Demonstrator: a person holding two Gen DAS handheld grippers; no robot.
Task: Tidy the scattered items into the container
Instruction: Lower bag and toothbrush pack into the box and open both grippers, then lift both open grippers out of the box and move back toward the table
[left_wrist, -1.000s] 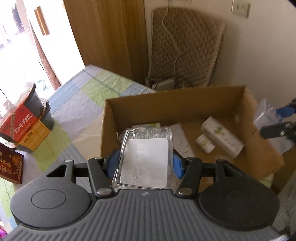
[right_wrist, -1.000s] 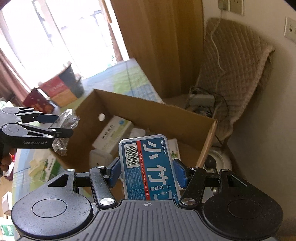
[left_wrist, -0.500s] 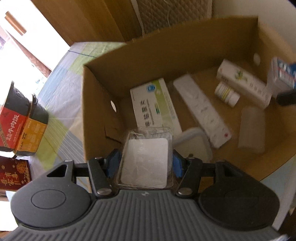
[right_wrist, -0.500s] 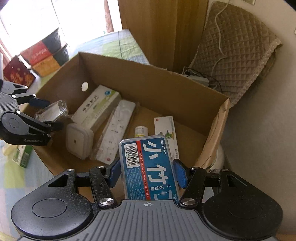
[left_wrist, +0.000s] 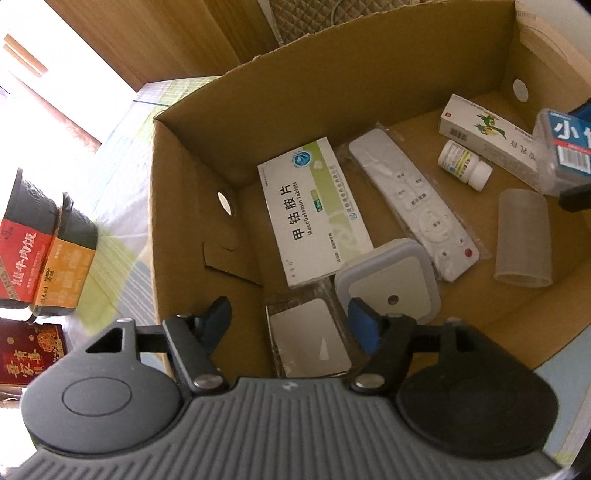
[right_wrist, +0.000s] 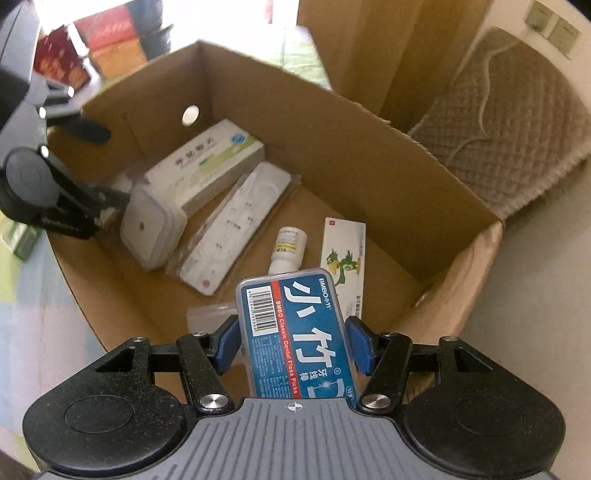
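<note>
Fingers of our left hand-held gripper (left_wrist: 290, 321) are spreading wide above the clear flat plastic case (left_wrist: 308, 341) inside the brown cardboard box (left_wrist: 192, 184). Our right hand-held gripper (right_wrist: 291, 338) is clamping the blue-labelled dental floss pick box (right_wrist: 295, 328) over it.

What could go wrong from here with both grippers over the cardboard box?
1. The right gripper holds the floss pick box seemingly above the pill bottle. Let go here, it may land on the bottle and end up askew.
2. The left gripper is open around the clear case, with one of its fingers close to the square white container. A careless pull-back could knock either.
</note>
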